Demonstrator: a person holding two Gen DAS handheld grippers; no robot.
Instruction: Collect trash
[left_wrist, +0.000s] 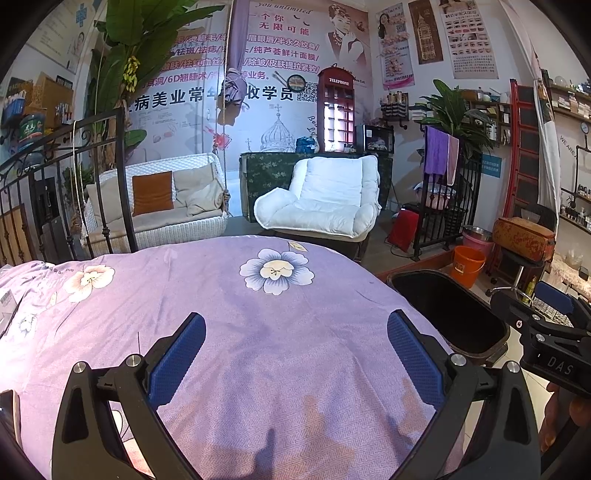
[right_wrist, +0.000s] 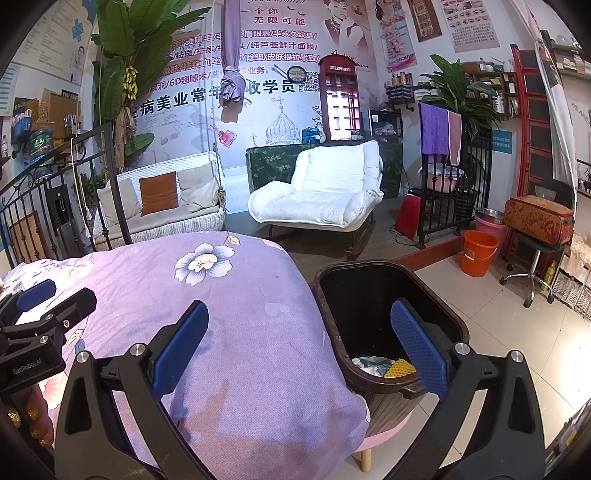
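A dark brown trash bin (right_wrist: 436, 299) stands on the floor right of the bed; it also shows in the left wrist view (left_wrist: 491, 325). Inside it lie trash pieces: white crumpled paper (right_wrist: 369, 363) and a yellow mesh piece (right_wrist: 400, 368). My left gripper (left_wrist: 295, 354) is open and empty above the purple floral bedspread (left_wrist: 258, 314). My right gripper (right_wrist: 299, 347) is open and empty, over the bed's right edge and the bin. Each gripper shows in the other's view, the right one (left_wrist: 554, 332) and the left one (right_wrist: 37, 317). A white packet (left_wrist: 7, 306) lies at the bed's left edge.
A black metal bed frame (left_wrist: 118, 177) rises at the left. Beyond the bed are a white wicker swing seat (left_wrist: 159, 203) and a white armchair (left_wrist: 325, 199). An orange bucket (right_wrist: 480, 253), a stool (right_wrist: 535, 258) and shelves stand on the right tiled floor.
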